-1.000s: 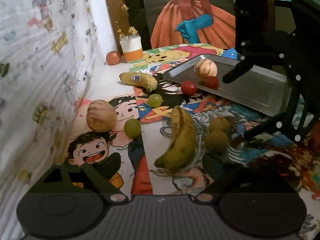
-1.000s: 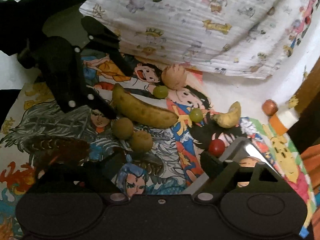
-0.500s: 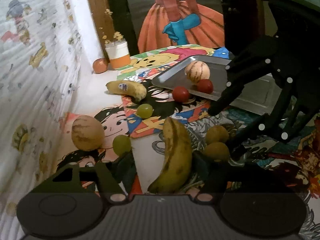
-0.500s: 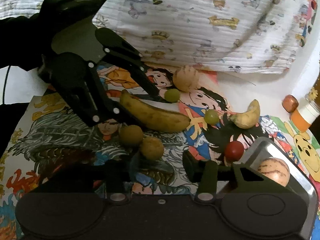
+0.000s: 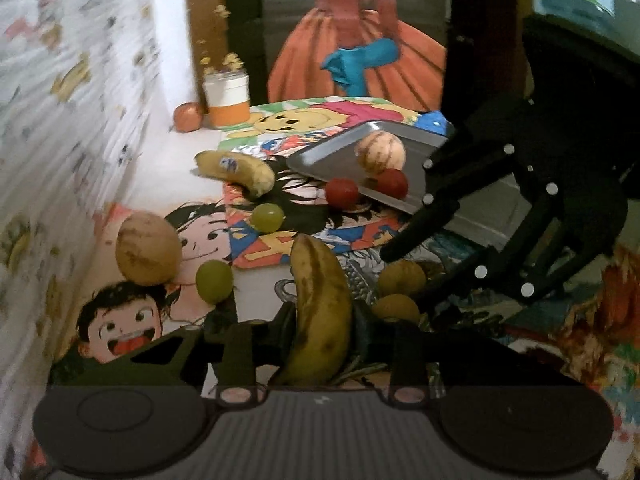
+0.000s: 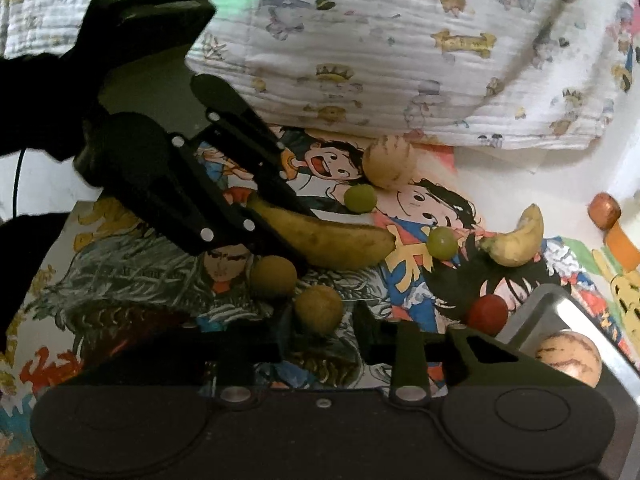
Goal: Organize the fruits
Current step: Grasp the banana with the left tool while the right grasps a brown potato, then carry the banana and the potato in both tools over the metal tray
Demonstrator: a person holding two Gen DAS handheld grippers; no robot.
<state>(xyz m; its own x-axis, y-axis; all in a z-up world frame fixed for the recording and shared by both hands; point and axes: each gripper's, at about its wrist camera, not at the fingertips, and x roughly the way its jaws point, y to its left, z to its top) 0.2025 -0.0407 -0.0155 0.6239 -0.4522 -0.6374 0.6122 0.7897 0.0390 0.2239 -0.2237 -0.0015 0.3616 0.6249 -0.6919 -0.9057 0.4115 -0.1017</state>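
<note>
A large spotted banana (image 5: 320, 300) lies on the cartoon-print cloth. My left gripper (image 5: 320, 340) has a finger tight on each side of it, jaws closing; the right wrist view shows that gripper (image 6: 292, 232) on the banana (image 6: 340, 244) too. Two round brown fruits sit beside it. My right gripper (image 6: 320, 324) is closing its jaws on the nearer brown fruit (image 6: 318, 308), pads against it. The other brown fruit (image 6: 274, 278) lies free. A metal tray (image 5: 400, 136) holds a pale striped fruit (image 5: 380, 150) and a red one (image 5: 392, 182).
A second red fruit (image 5: 341, 192) rests beside the tray's edge. A small banana (image 5: 236, 170), two green grapes (image 5: 267, 217) (image 5: 214, 282) and a brown striped fruit (image 5: 147, 254) lie on the cloth. An orange-and-white cup (image 5: 226, 100) stands at the back. A printed cloth wall (image 5: 60, 120) rises on the left.
Both grippers' jaws have come together, the left around the large banana and the right around a round brown fruit. The fruit itself has not shifted.
</note>
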